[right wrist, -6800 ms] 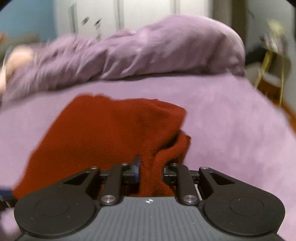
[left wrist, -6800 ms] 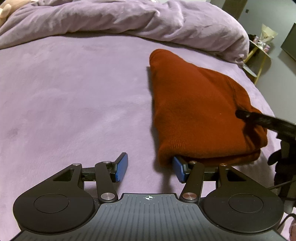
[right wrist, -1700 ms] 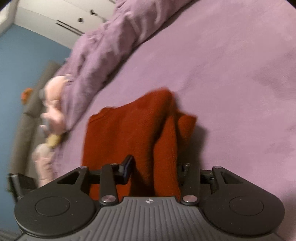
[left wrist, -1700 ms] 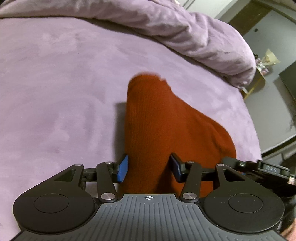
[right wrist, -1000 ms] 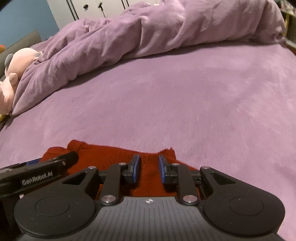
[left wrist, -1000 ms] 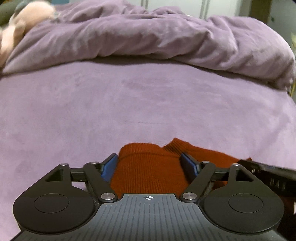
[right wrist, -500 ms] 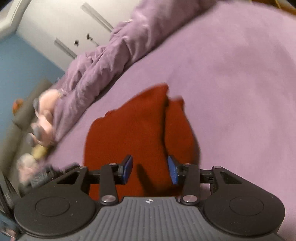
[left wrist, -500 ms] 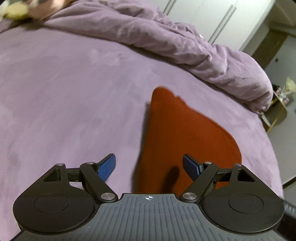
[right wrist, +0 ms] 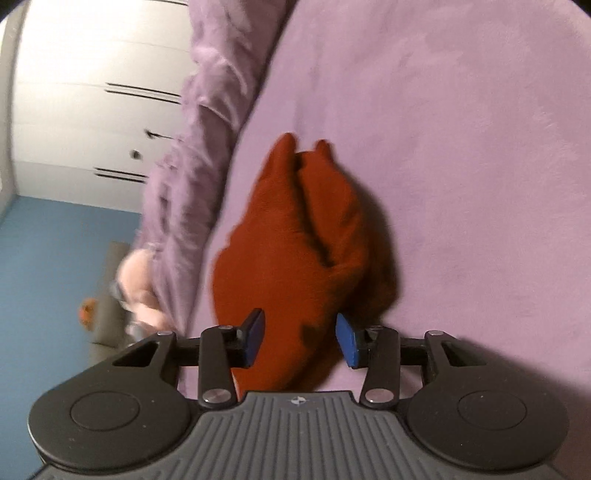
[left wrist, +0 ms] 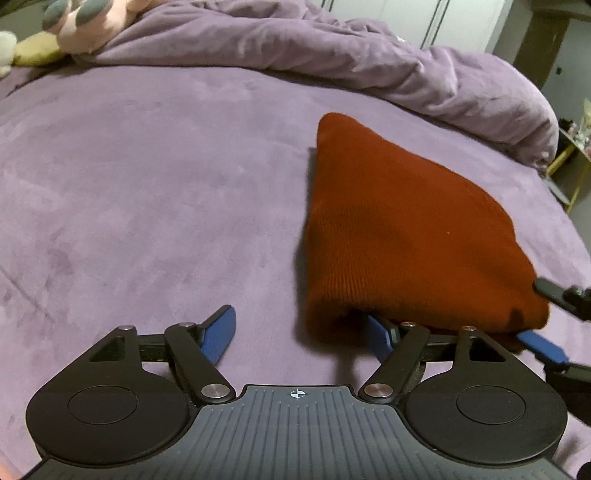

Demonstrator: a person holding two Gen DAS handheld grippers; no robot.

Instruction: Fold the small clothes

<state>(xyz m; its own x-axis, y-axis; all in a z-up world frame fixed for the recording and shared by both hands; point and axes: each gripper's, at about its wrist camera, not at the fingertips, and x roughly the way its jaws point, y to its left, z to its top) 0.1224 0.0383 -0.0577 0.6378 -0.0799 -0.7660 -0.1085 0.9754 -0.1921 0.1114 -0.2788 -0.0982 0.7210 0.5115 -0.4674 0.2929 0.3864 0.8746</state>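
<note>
Two grippers: mine, one in each hand, both low over a purple bed point(left wrist: 147, 184) at the near end of the garment.
Garment: a rust-red knit point(left wrist: 399, 229), folded into a thick wedge, lies flat on the bedspread, its narrow end toward the heaped duvet point(left wrist: 369, 48).
Left gripper point(left wrist: 301, 334): my jaws stand wide and are closing a little; the left pad sits on bare bedspread, the right pad at the knit's near edge, tucked beneath it as far as I can tell. Nothing is gripped.
Right gripper point(right wrist: 299, 339): my jaws stand part open, blue pads either side of the knit's near end, a gap showing at each pad. The cloth is between them but I have no hold on it.
Step in hand: I judge the fold is laid and I am letting go.
Doing it well: draw both grippers straight back and low, pads clear of the loops, so no layer drags open.
Background: a pink plush toy point(left wrist: 85, 22) by the duvet.
</note>
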